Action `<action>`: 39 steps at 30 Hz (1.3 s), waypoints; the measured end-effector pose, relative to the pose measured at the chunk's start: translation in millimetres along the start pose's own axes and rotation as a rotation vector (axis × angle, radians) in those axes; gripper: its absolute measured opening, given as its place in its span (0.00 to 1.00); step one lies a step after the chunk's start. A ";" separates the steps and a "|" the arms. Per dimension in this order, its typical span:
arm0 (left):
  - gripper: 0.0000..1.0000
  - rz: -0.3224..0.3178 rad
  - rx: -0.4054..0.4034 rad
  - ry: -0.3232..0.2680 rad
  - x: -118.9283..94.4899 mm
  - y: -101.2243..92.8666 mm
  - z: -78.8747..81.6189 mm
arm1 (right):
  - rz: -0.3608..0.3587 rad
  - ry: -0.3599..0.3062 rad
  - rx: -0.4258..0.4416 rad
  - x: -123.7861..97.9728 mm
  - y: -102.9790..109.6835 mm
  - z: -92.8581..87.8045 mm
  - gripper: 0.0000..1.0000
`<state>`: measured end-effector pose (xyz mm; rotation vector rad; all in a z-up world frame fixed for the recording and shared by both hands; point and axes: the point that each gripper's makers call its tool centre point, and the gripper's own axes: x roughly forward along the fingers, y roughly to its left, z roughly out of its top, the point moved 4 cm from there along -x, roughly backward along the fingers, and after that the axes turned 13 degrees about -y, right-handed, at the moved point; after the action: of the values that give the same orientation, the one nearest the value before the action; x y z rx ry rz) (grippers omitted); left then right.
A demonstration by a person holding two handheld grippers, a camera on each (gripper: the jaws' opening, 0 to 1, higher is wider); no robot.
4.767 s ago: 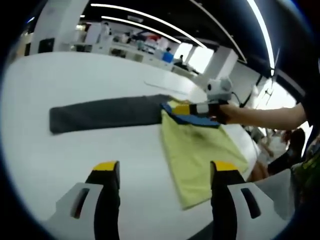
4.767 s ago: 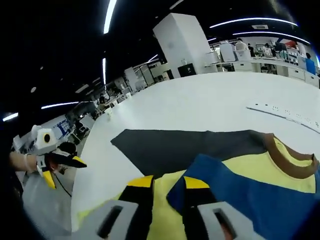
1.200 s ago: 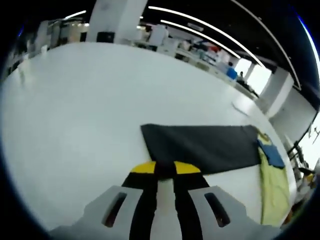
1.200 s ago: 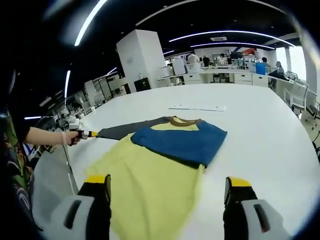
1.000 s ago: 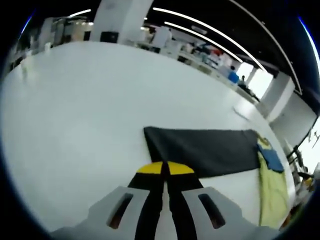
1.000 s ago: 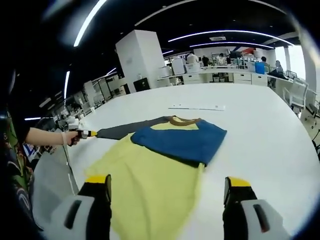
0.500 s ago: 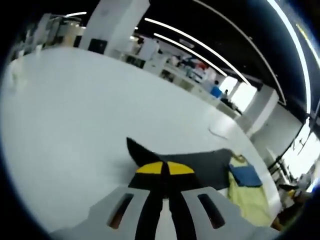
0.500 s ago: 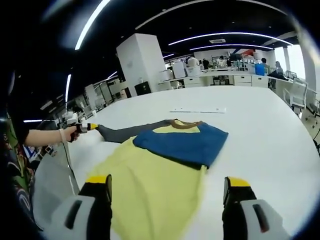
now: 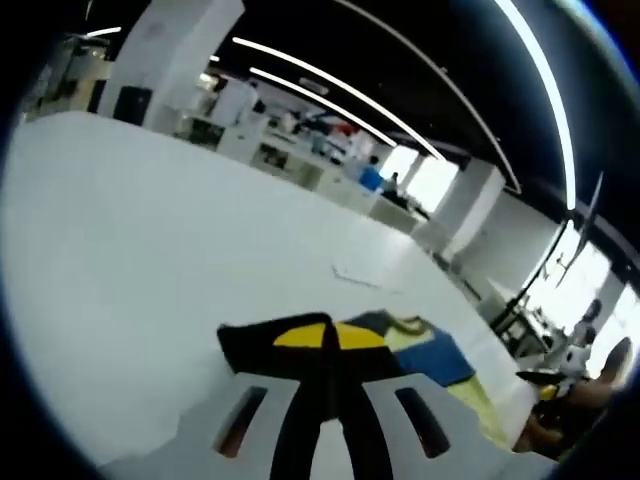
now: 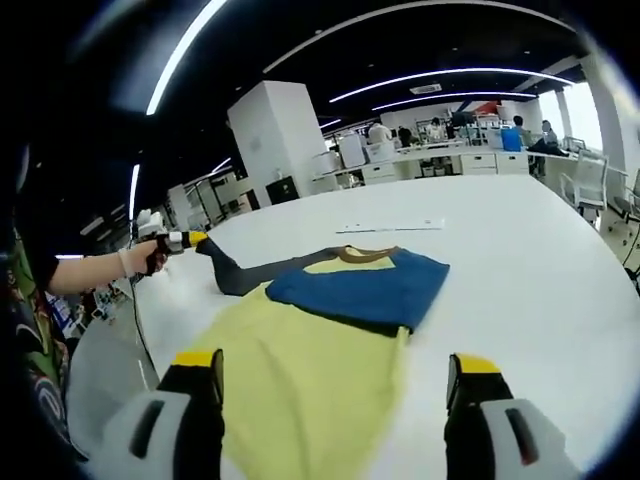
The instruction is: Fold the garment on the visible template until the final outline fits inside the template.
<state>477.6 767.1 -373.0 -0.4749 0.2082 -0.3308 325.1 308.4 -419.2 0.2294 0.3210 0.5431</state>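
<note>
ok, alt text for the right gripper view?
A yellow shirt with one blue sleeve folded across it lies on a white table. The left claw holds the dark grey sleeve lifted at the left; the right claw is open in front.

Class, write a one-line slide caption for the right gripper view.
Left tongs lift the grey sleeve off the white table.

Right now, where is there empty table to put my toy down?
The white table is bare right of the blue sleeve and beyond the brown collar. Crowded where the left gripper lifts the grey sleeve.
</note>
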 end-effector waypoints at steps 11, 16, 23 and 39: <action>0.00 -0.147 0.001 0.010 46.6 -64.3 10.0 | -0.028 -0.040 0.038 -11.5 -6.7 -6.2 0.92; 0.00 -0.223 0.005 0.013 64.8 -98.2 15.6 | -0.036 -0.048 0.057 -13.8 -9.2 -11.0 0.92; 0.00 -0.324 0.018 0.033 96.8 -147.6 11.0 | -0.045 -0.068 0.075 -16.9 -11.7 -12.8 0.92; 0.00 -0.492 -0.001 0.163 157.1 -235.3 -57.4 | -0.075 -0.072 0.107 -25.5 -23.9 -21.1 0.91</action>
<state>545.7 490.1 -329.0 -0.4979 0.2485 -0.8520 308.1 277.5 -439.8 0.3384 0.2879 0.4428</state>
